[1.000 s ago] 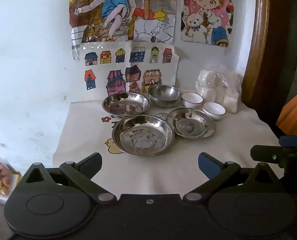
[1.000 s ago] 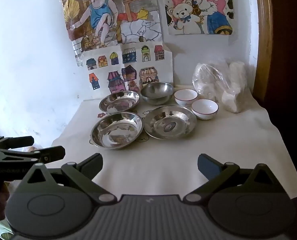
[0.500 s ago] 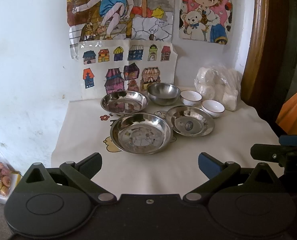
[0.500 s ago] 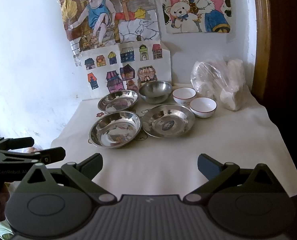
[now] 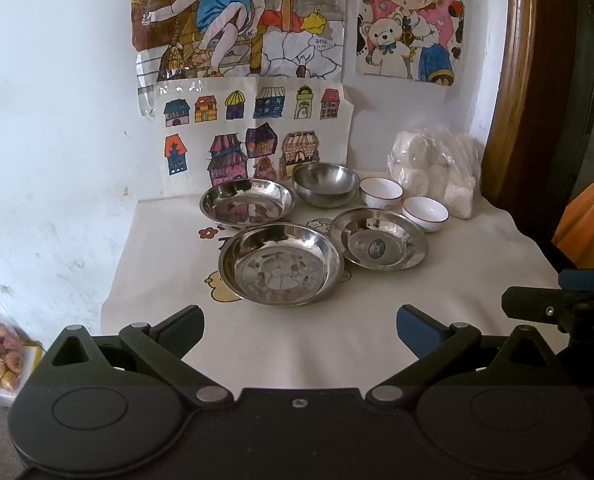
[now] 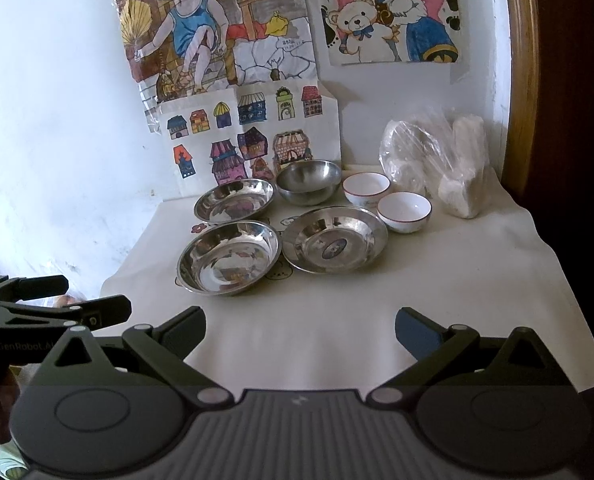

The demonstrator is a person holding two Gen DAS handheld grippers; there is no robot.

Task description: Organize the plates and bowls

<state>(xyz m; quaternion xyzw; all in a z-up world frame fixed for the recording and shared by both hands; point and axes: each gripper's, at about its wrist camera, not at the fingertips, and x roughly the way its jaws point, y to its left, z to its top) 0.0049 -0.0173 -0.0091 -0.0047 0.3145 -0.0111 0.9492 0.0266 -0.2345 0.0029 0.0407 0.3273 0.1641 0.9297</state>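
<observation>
Left gripper [image 5: 300,326] and right gripper [image 6: 300,327], both level, fingers spread wide and empty, above the white cloth [image 5: 377,320]. Ahead of the left lies a shallow round steel plate [image 5: 281,266]; two white ceramic bowls [image 6: 404,212] sit farther ahead, to the right.

1. Three shallow steel plates: nearest [image 5: 281,266], at 2 o'clock of it [image 5: 379,239], at 11 o'clock [image 5: 247,202].
2. One deep steel bowl [image 5: 326,184].
3. Two white ceramic bowls [image 5: 381,193] [image 5: 425,213].
4. One plastic bag [image 5: 437,172].
5. Three wall drawings [image 5: 237,20] [image 5: 411,20] [image 5: 253,136].

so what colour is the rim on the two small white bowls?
Thin red, clearest in the right wrist view.
</observation>
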